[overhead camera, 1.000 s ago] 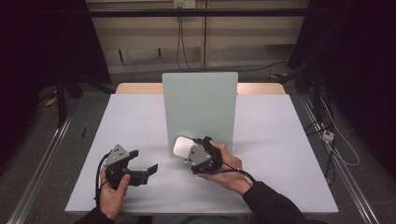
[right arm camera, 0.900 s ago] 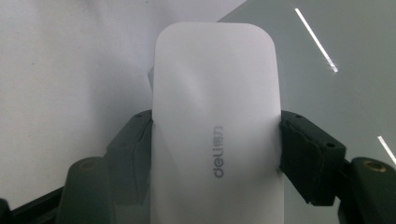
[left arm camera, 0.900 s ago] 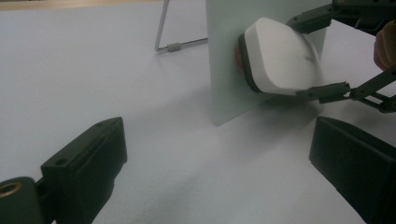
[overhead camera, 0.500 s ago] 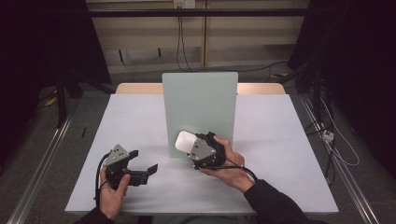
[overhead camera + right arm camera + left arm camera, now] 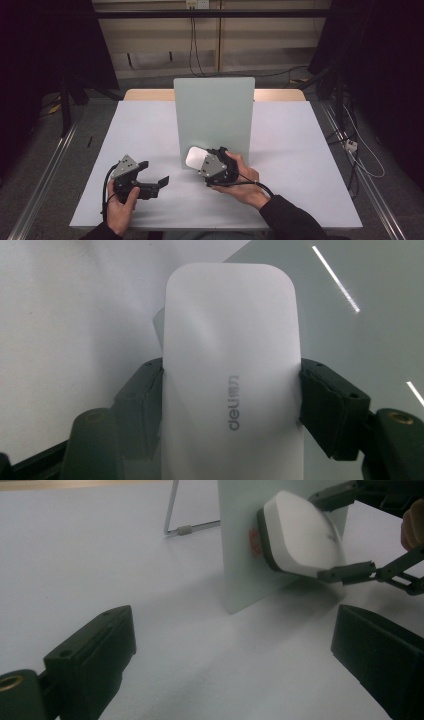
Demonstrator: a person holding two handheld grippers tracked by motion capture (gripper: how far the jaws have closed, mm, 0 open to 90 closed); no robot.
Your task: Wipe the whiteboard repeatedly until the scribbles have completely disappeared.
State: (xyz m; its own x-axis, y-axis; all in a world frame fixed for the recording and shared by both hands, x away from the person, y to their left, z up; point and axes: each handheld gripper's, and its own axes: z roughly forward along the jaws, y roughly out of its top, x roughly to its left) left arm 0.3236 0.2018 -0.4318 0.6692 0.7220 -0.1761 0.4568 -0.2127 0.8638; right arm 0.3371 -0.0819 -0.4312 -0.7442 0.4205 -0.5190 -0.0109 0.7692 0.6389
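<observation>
A white eraser [image 5: 195, 157] with a dark felt underside is pressed flat against the lower front of an upright pale green board [image 5: 214, 115]. My right gripper [image 5: 199, 161] is shut on the eraser, one jaw on each long side. In the right gripper view the eraser [image 5: 232, 365] fills the gap between the pads [image 5: 330, 400]. The left gripper view shows the eraser [image 5: 300, 540] covering part of a red mark [image 5: 254, 542] on the board. My left gripper [image 5: 155, 172] rests on the table to the left, jaws open, nothing between them.
The board stands on a thin wire foot [image 5: 172, 515] at the middle of the white table [image 5: 300, 150]. Metal rails [image 5: 45, 175] run along the floor on both sides, and cables [image 5: 350, 145] lie to the right of the table.
The right gripper nudged the eraser slightly up the board and back down to its earlier spot. The left gripper has kept still.
</observation>
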